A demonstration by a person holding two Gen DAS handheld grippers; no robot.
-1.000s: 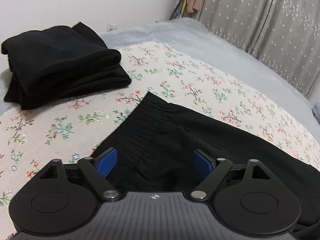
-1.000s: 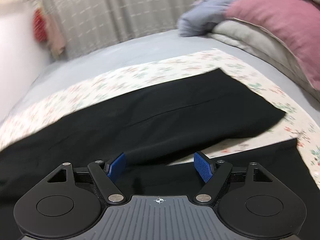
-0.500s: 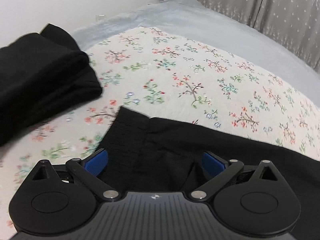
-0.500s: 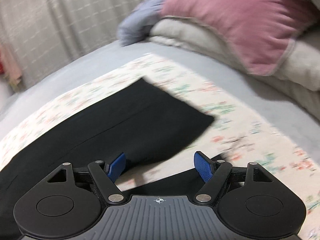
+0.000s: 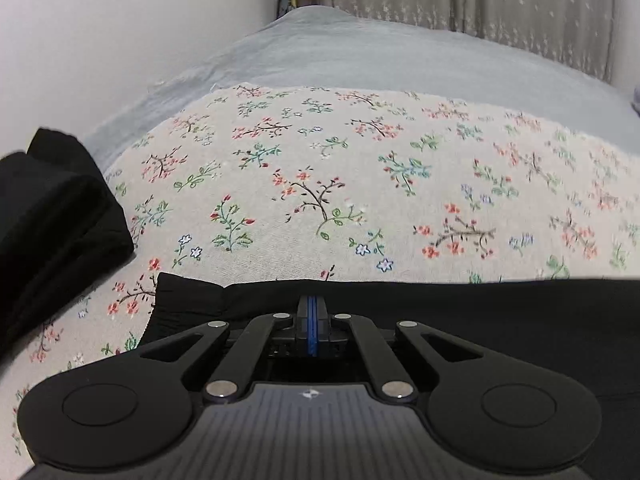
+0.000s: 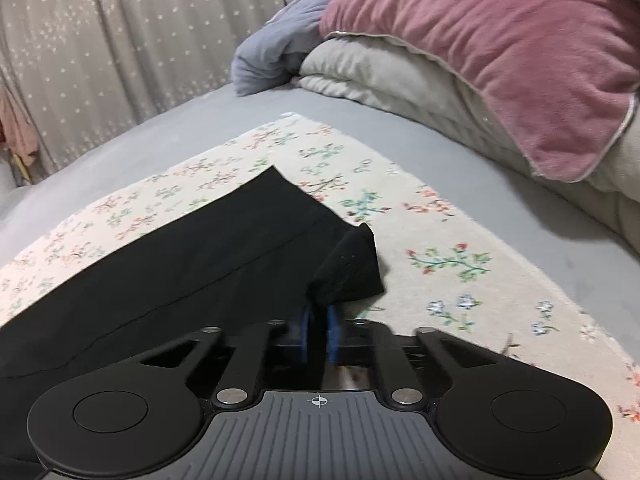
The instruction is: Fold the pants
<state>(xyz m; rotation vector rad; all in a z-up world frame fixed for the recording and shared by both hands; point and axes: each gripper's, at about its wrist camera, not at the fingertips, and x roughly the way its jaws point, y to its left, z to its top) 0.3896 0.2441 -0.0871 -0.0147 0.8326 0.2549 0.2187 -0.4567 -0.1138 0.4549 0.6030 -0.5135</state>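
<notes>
Left of the left gripper's (image 5: 313, 322) fingers, a folded black stack (image 5: 52, 224) sits on the floral cloth (image 5: 320, 184), well apart from them. At the fingers lie the pants (image 5: 500, 320), their gathered waistband corner (image 5: 188, 296) just to the left and their straight black edge running off to the right. These jaws have just been closing and now stand fully together, blue pads (image 5: 313, 344) meeting; black fabric lies all around the tips, but whether any is pinched cannot be told. Beyond the fingers, floral cloth gives way to a grey sheet (image 5: 400, 56) and a curtain (image 5: 500, 0). From the right wrist, the pant legs (image 6: 180, 264) stretch away to the left of the right gripper (image 6: 319, 322). Its jaws have also just been closing and now pinch the lower leg's hem corner (image 6: 352, 272), which bunches up just ahead of the tips. Right of the fingers lies bare floral cloth, then the sheet, and far beyond it a pink pillow (image 6: 500, 48) on piled bedding (image 6: 400, 76).
</notes>
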